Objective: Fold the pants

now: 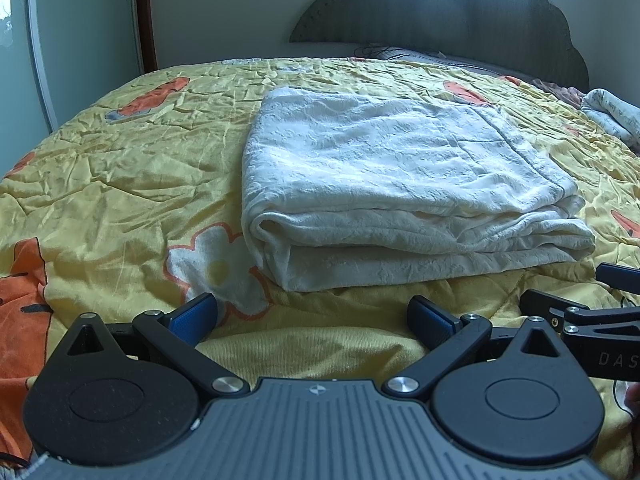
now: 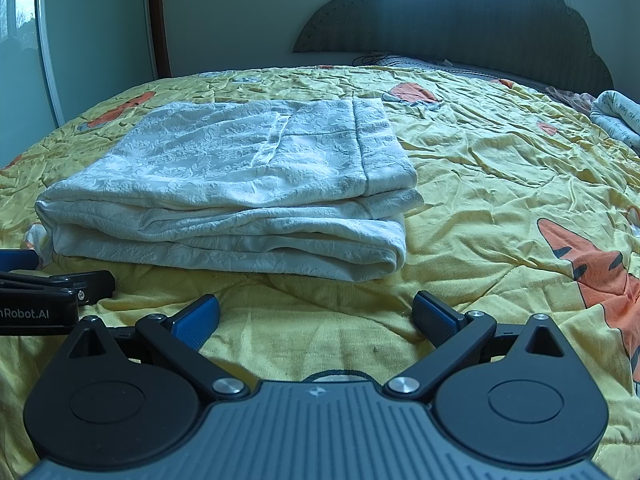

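The white textured pants [image 1: 384, 184] lie folded into a thick rectangular stack on the yellow bedspread [image 1: 120, 184]; they also show in the right wrist view [image 2: 240, 192], with a hem band on top at the right. My left gripper [image 1: 312, 316] is open and empty, a little short of the stack's near edge. My right gripper [image 2: 316, 316] is open and empty, near the stack's front right corner. Each gripper shows at the edge of the other's view, the right gripper [image 1: 600, 312] and the left gripper [image 2: 52, 296].
The bedspread [image 2: 500, 184] is crumpled, with orange cartoon prints and a white flower [image 1: 216, 268]. A dark scalloped headboard [image 1: 440, 12] stands at the back. A rolled patterned cloth [image 1: 616, 116] lies at the far right. A wall and door frame [image 1: 140, 12] stand at the left.
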A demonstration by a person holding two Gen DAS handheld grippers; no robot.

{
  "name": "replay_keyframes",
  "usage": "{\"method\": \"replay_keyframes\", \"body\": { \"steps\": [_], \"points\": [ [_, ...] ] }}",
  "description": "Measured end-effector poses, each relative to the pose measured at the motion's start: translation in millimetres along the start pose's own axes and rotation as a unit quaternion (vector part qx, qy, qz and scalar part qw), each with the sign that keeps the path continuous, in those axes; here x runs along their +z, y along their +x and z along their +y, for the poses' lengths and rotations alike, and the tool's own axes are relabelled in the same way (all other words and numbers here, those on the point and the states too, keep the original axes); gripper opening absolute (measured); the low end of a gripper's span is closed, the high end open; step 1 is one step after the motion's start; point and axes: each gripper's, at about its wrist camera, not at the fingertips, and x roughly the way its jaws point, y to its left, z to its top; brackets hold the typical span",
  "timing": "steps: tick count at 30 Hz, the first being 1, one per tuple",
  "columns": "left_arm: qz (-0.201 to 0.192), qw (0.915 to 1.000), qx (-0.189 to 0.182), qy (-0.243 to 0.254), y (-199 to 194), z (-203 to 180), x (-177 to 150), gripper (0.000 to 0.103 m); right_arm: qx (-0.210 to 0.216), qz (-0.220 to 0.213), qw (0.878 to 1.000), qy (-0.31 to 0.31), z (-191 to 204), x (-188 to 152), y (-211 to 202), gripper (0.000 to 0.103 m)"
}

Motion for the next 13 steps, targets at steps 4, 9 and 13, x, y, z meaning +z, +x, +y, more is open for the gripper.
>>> {"method": "replay_keyframes", "body": {
  "steps": [4,9,13],
  "points": [
    [-0.004,1.0000,-0.003,0.000,0.2,-0.3,-0.4,0.103,0.000,0.000,1.000,0.000,0.1,0.0,-0.2,0.103],
    [-0.013,0.9995,-0.007,-0.029,-3.9,5.4,-3.4,0.101,0.000,0.000,1.000,0.000,0.1,0.2,-0.1,0.103],
    [-0.012,0.9996,-0.005,-0.026,-4.5,3.8,-3.9,0.102,0.000,0.000,1.000,0.000,0.2,0.1,-0.2,0.103]
  ]
}}
